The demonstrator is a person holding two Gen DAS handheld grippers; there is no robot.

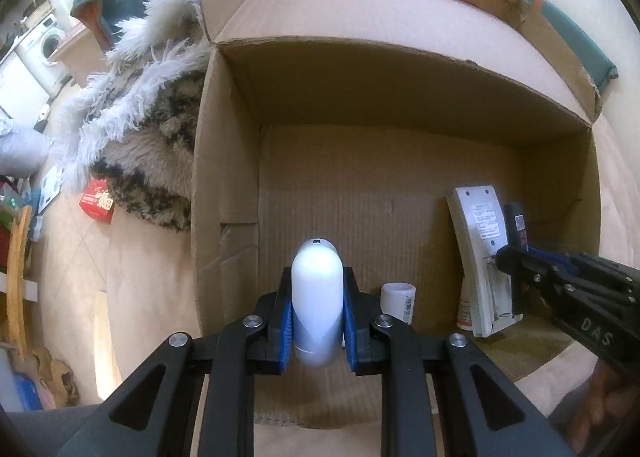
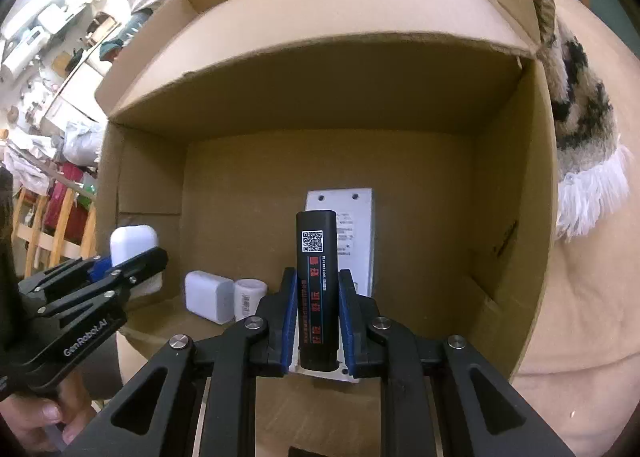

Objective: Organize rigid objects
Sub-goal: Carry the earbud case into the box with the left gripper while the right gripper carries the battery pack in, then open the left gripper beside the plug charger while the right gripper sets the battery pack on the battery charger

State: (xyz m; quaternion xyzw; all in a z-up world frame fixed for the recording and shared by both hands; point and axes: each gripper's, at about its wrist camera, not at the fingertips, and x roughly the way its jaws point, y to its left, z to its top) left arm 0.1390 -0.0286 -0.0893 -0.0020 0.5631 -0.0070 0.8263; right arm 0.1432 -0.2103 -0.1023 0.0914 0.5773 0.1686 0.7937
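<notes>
An open cardboard box [image 1: 360, 97] lies on a beige cushion, and both grippers reach into it. My left gripper [image 1: 317, 277] is shut on a white rounded case [image 1: 317, 309], which it holds upright near the box's left wall. My right gripper [image 2: 316, 275] is shut on a black bar with a QR code [image 2: 316, 257]. Right behind that bar, a white flat device [image 2: 356, 225] leans inside the box. On the box floor [image 2: 248, 197], a white cube [image 2: 210, 295] sits beside a small white cylinder [image 2: 250, 295]. The left wrist view catches the right gripper [image 1: 516, 261] at the box's right side.
A fluffy white and brown-patterned throw [image 1: 152, 129] presses against the box's left outer wall. A red packet [image 1: 96, 203] lies just below it. The box flaps [image 1: 360, 9] stand open at the far side. A hand [image 2: 36, 417] holds the left gripper's handle.
</notes>
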